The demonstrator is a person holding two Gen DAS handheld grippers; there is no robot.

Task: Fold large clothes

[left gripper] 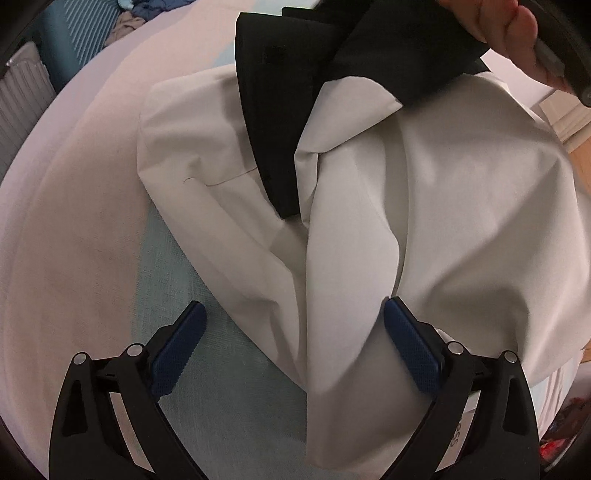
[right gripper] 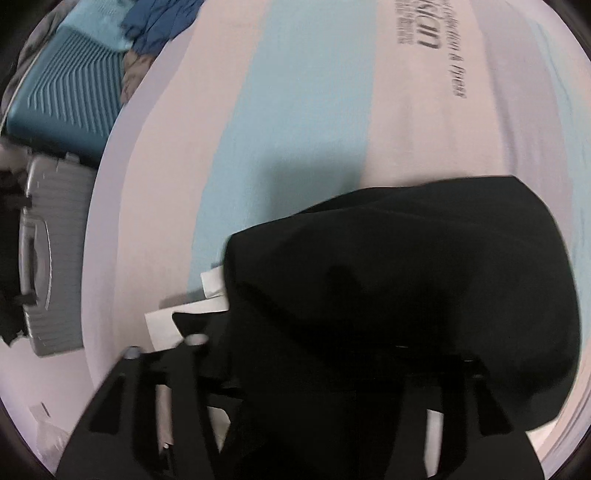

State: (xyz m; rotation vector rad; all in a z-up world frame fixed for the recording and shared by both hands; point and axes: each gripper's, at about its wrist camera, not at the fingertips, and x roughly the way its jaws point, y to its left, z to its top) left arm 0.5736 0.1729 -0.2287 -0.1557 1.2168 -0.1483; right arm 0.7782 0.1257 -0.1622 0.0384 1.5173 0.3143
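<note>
A white jacket (left gripper: pixel 424 192) with a black collar and lapel (left gripper: pixel 273 122) lies spread on the striped mattress (left gripper: pixel 74 229). My left gripper (left gripper: pixel 295 314) points down at it and is open. A long fold of white cloth runs between its blue pads (left gripper: pixel 410 343) without being pinched. In the right wrist view, black cloth (right gripper: pixel 406 266) drapes over my right gripper (right gripper: pixel 314 332) and hides its fingertips; its arms stand wide apart. A hand (left gripper: pixel 509 33) holds that gripper above the collar at the top right of the left wrist view.
A teal ribbed suitcase (right gripper: pixel 70 92) and a grey suitcase (right gripper: pixel 44 258) stand beside the mattress's left edge. A pile of blue clothes (right gripper: pixel 155 22) lies beyond them. White tags (right gripper: pixel 162 325) stick out next to the black cloth. Printed lettering (right gripper: pixel 424 37) marks the mattress's far end.
</note>
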